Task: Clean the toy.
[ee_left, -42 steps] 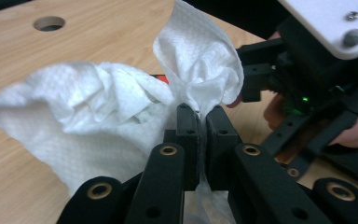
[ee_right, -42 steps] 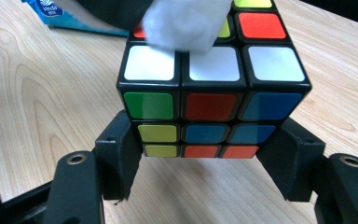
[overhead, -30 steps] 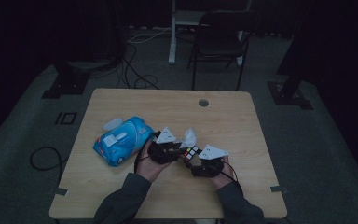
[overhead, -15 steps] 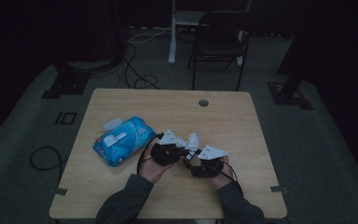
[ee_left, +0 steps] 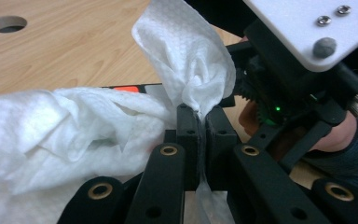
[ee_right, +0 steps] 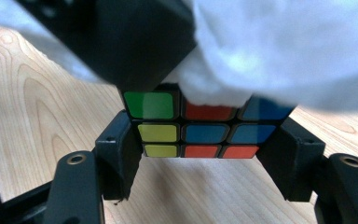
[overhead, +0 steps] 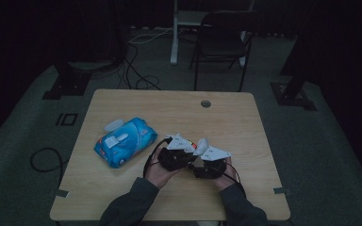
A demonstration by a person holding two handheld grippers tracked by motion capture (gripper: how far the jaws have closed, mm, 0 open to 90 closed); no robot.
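My right gripper (ee_right: 207, 145) is shut on a Rubik's cube (ee_right: 205, 133), one jaw on each side, just above the wooden table (ee_right: 37, 107). A white wet wipe (ee_right: 284, 46) is draped over the cube's top. My left gripper (ee_left: 199, 119) is shut on that wipe (ee_left: 186, 51), which bunches up above its jaws and spreads to the left over the cube (ee_left: 128, 88). In the high view both grippers meet near the table's front middle, the left gripper (overhead: 187, 151) beside the right gripper (overhead: 203, 160), with the wipe (overhead: 201, 143) between them.
A blue pack of wipes (overhead: 125, 141) lies on the table's left half, its lid flap open. A cable hole (overhead: 206, 103) sits near the far edge. A dark chair (overhead: 226, 42) and floor cables stand beyond the table (overhead: 245, 127).
My left gripper has shifted slightly right toward the right gripper, carrying the wipe with it. The right gripper has stayed put.
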